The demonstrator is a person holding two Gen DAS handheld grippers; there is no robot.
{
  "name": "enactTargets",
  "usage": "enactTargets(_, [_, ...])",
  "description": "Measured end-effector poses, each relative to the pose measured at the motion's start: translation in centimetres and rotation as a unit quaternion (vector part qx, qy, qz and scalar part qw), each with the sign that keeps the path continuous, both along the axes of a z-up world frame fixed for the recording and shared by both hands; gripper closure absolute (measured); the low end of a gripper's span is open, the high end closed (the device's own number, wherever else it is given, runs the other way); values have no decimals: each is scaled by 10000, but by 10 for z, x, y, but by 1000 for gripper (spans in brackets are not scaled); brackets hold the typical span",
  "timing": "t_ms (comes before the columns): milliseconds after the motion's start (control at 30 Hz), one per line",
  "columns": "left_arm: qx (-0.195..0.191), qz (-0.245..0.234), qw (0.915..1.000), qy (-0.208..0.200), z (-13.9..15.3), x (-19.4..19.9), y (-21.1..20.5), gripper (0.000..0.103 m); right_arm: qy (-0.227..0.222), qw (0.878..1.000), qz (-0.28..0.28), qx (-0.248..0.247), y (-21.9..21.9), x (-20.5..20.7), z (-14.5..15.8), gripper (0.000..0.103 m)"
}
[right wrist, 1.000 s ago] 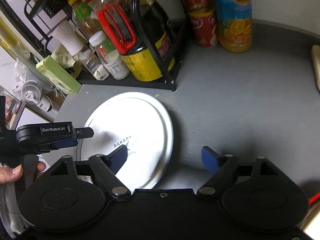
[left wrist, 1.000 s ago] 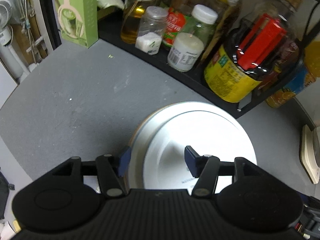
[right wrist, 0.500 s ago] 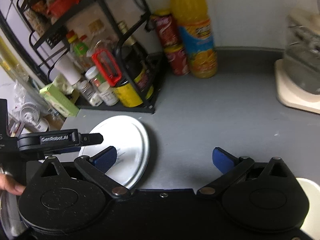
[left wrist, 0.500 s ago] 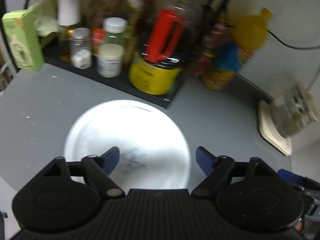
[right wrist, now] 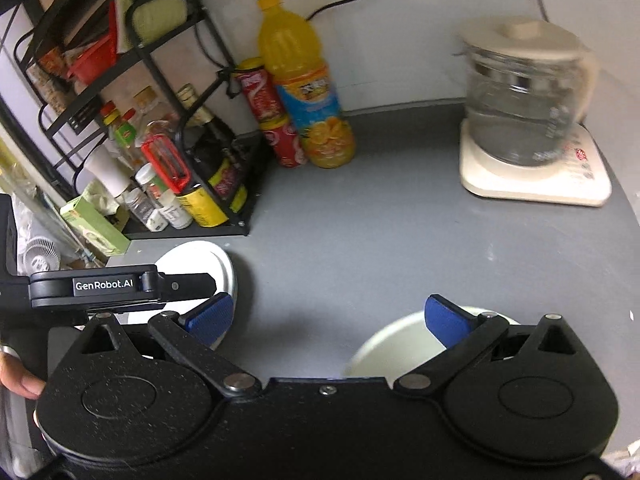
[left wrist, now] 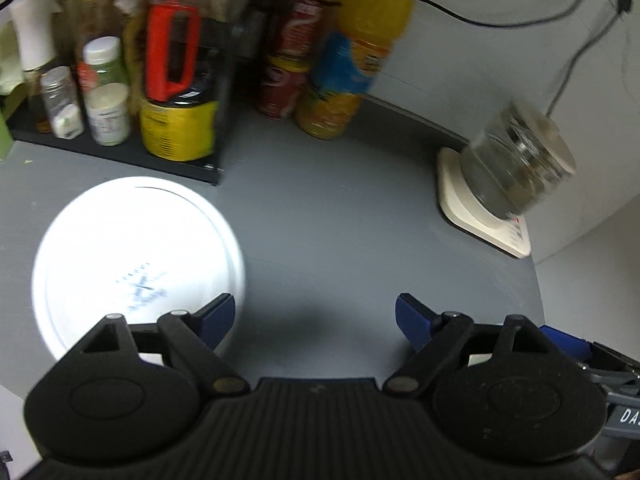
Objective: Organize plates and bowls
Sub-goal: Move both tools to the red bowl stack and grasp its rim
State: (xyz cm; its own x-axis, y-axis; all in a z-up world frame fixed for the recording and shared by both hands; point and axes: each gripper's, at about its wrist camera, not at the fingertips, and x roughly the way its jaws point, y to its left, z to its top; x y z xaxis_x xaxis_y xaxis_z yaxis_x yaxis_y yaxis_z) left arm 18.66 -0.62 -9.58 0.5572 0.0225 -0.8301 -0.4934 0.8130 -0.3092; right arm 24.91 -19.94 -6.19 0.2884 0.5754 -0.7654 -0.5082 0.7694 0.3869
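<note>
A white plate point(left wrist: 136, 256) with a faint printed logo lies flat on the grey table at the left of the left wrist view. My left gripper point(left wrist: 316, 320) hangs above the table just right of the plate, open, with nothing between its blue pads. In the right wrist view the same plate point(right wrist: 192, 260) is partly hidden behind the left gripper point(right wrist: 212, 282), seen side-on. My right gripper point(right wrist: 332, 318) is open wide over bare table. A white bowl point(right wrist: 400, 348) sits under its right finger point(right wrist: 444, 320), mostly covered by the gripper body.
A black wire rack point(right wrist: 224, 216) of sauce bottles and jars stands at the back left beside a green box point(right wrist: 94, 226). An orange juice bottle point(right wrist: 304, 92) and red cans point(right wrist: 276, 128) stand against the wall. A glass kettle point(right wrist: 524, 100) on a cream base sits at the right.
Both grippers have drawn back and up from the plate and swung to the right. Both pairs of jaws have widened. The bowl and the kettle have come into view.
</note>
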Motion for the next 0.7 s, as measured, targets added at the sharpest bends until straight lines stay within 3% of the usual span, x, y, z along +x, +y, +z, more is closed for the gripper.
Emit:
enactTargets(400, [-245,-728,9969,155,-15,38,-66,17,131,9962,-789,-344,-73,6,-14,0])
enactTargets(700, [-300,-1199,9905,605,-45,62,-91,17,492,9882,-1349,-536,-111,12,-43,0])
